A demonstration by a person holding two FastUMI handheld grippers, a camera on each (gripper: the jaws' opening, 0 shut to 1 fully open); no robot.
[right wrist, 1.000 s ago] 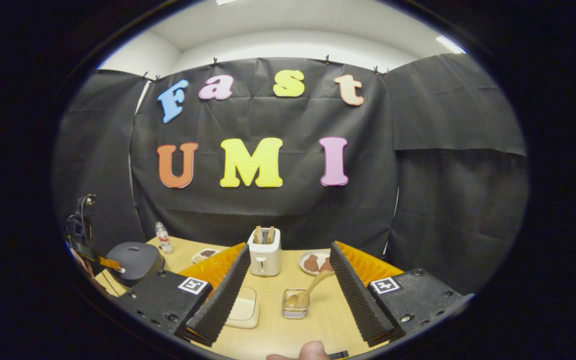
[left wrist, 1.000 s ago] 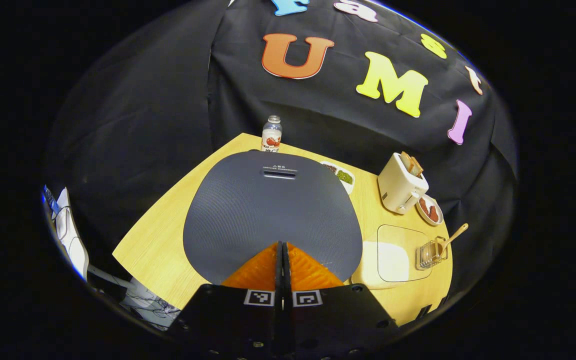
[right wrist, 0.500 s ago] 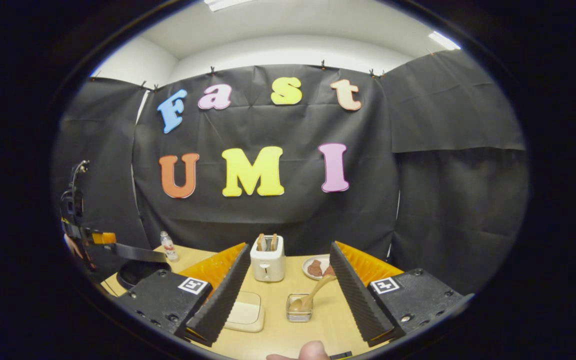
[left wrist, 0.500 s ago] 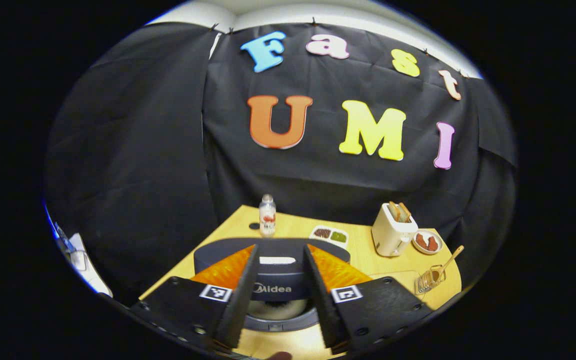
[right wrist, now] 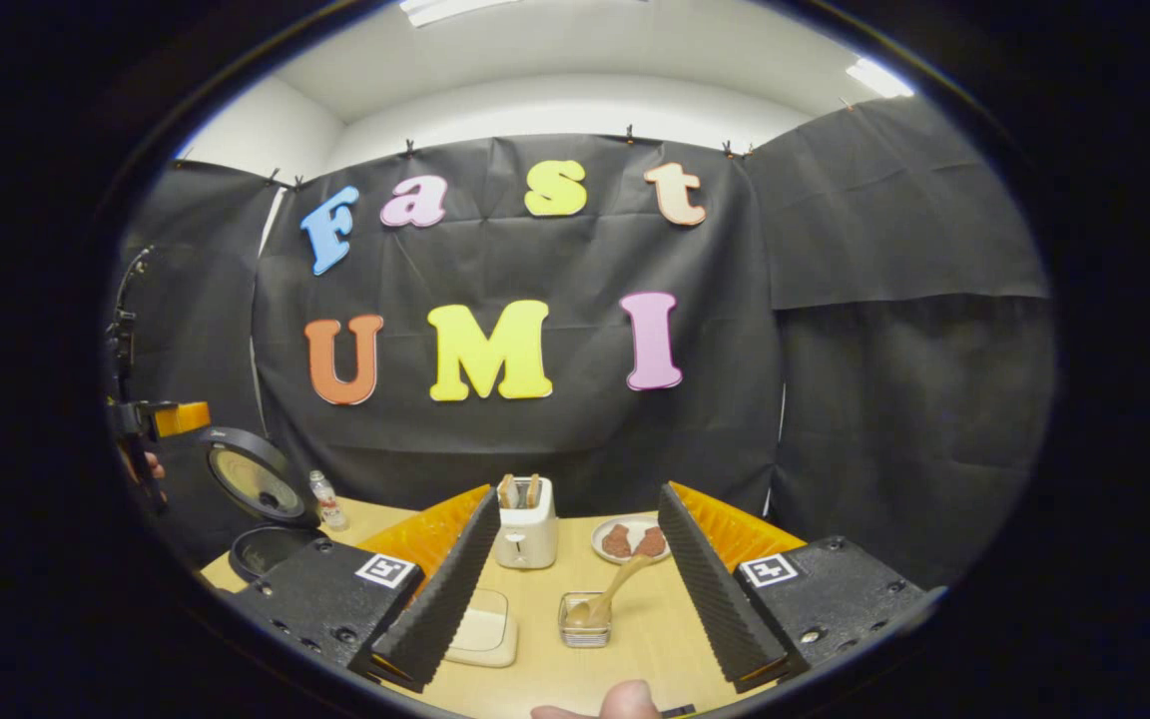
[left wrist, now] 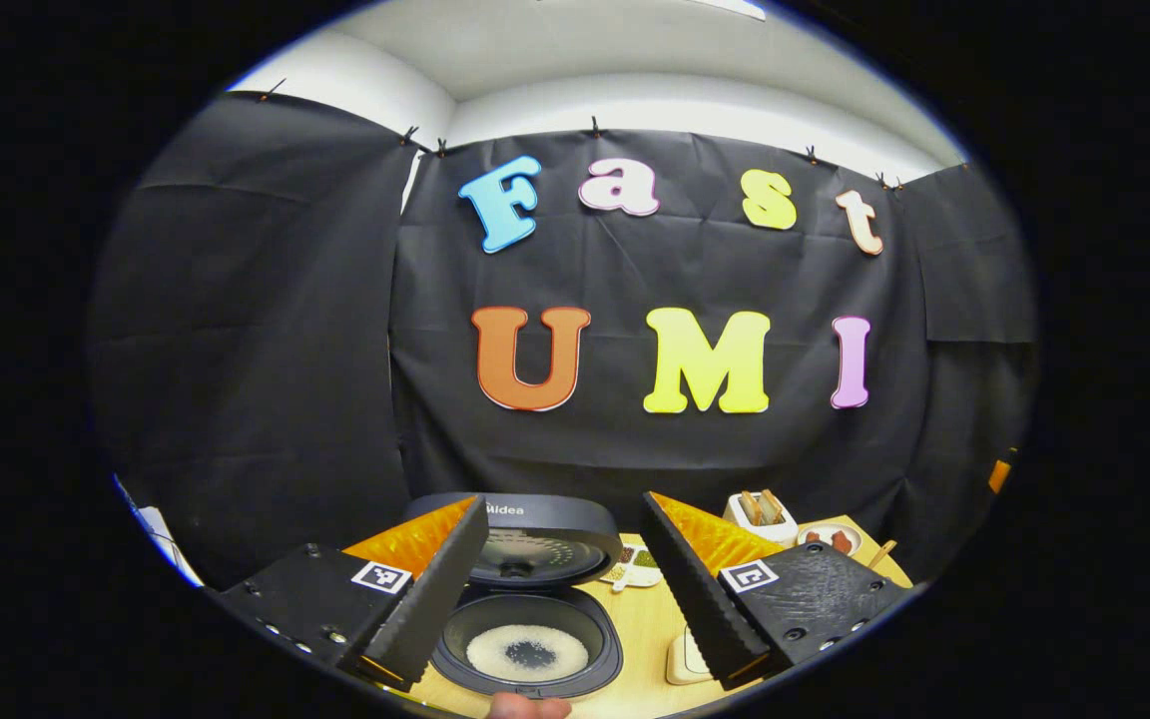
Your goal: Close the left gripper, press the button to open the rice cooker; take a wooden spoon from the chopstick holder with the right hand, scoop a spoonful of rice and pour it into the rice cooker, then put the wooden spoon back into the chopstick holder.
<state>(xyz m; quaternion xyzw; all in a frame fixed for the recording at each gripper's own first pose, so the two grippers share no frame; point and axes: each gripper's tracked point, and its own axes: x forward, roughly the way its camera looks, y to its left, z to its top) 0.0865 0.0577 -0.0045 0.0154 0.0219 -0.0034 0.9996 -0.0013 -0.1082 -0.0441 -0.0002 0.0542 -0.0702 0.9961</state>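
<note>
With its jaws spread wide and holding nothing, the left gripper [left wrist: 560, 589] hangs above the rice cooker [left wrist: 527, 639], whose lid [left wrist: 535, 544] stands raised over a pot showing a little rice. The right gripper [right wrist: 575, 594], jaws likewise apart and empty, faces the wooden spoon [right wrist: 607, 597] resting in the chopstick holder [right wrist: 585, 621]. Opening looks done; fetching, scooping, pouring and returning the spoon remain.

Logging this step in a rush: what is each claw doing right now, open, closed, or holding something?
Left claw: open, holding nothing, above the opened rice cooker.
Right claw: open, holding nothing; the wooden spoon sits in the chopstick holder.
</note>
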